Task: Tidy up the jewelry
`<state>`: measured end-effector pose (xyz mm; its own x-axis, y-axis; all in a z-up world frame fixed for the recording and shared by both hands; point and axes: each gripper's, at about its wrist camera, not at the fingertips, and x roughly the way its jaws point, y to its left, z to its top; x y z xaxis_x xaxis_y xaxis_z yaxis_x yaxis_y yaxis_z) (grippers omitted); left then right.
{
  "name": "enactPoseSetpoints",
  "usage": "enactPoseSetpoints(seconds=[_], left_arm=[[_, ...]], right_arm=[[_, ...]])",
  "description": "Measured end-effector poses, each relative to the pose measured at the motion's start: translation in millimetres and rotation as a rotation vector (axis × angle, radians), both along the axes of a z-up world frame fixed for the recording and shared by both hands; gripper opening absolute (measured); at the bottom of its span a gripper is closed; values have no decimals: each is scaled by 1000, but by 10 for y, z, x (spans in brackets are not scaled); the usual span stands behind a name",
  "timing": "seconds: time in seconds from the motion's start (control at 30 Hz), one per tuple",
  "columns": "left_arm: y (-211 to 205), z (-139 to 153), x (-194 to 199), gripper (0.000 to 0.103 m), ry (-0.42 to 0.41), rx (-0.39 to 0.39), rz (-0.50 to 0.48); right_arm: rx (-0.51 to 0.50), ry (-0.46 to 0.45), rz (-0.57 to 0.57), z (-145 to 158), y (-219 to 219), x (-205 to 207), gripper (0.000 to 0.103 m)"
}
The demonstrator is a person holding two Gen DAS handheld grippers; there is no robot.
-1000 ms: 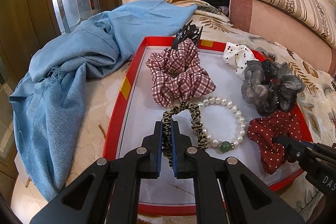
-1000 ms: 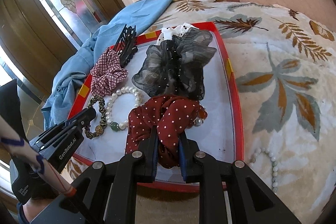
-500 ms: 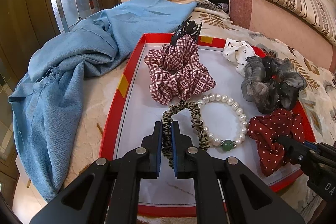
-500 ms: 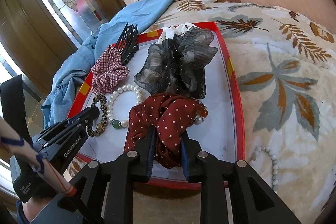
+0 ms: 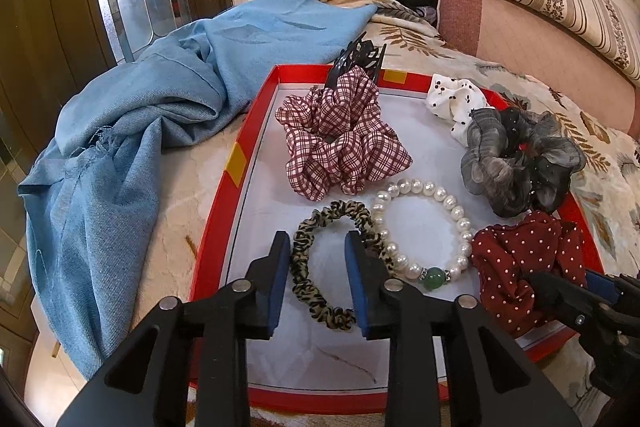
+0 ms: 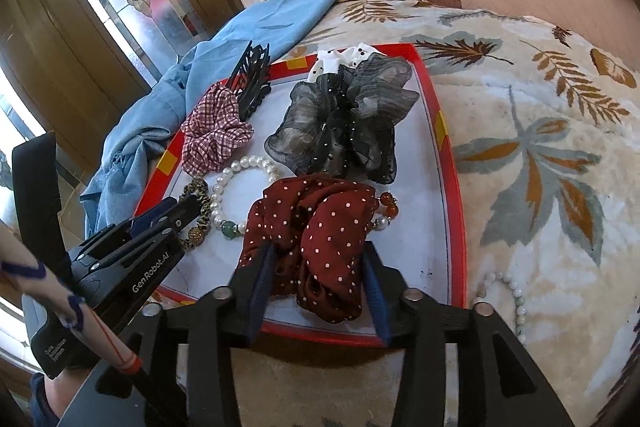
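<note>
Left gripper (image 5: 318,267) is standing with its jaws spread, straddling the near left side of the leopard-print hair tie (image 5: 320,263); the tie is lying flat on the tray floor and neither blue pad (image 5: 280,281) appears to be pressing it. Right gripper (image 6: 320,279) is likewise standing with jaws spread, one on each side of the near end of the red polka-dot scrunchie (image 6: 316,227), which is resting on the tray close to the front rim. Whether its pads are touching the fabric cannot be determined.

Red-rimmed tray (image 5: 236,163) is sitting on a leaf-patterned blanket (image 6: 540,147) and is holding all observed items. The pearl bracelet with a green bead (image 5: 424,227) is lying just beside the leopard-print hair tie, touching it on the right. The plaid scrunchie (image 5: 344,143) is sitting behind both, with a black claw clip (image 5: 356,61) standing against its far side at the back rim. The grey sheer scrunchie (image 5: 520,163) is lying behind the red polka-dot scrunchie, and a white dotted scrunchie (image 5: 456,99) is sitting at the back right corner. A few amber and pearl beads (image 6: 386,213) are showing from under the right edge of the red polka-dot scrunchie.

Outside the tray, a blue cloth (image 5: 132,143) is lying heaped along the left side, and a pale bead string (image 6: 508,291) is lying on the blanket to the right of the tray.
</note>
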<state>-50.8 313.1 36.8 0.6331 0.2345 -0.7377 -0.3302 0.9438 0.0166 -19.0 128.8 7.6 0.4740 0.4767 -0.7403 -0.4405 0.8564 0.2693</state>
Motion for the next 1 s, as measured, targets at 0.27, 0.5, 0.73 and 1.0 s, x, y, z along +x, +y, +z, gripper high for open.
enactPoseSetpoints(seconds=[0.27,0.5,0.73,1.0], left_arm=[[3,14,-19,38,-8,7,6],[-12,58,-54,50,-30,18,12],[-37,109,-84,68,-58,28,16],[-109,204,-132,82,-108,58,8]], right_arm=[[12,-5,-12,66,-78,-14,48],[21,-24,-30,159,-163,-50,51],[17,-41,-42,225,-205,-111,61],[14,-64,-58,335,-298,-205,66]])
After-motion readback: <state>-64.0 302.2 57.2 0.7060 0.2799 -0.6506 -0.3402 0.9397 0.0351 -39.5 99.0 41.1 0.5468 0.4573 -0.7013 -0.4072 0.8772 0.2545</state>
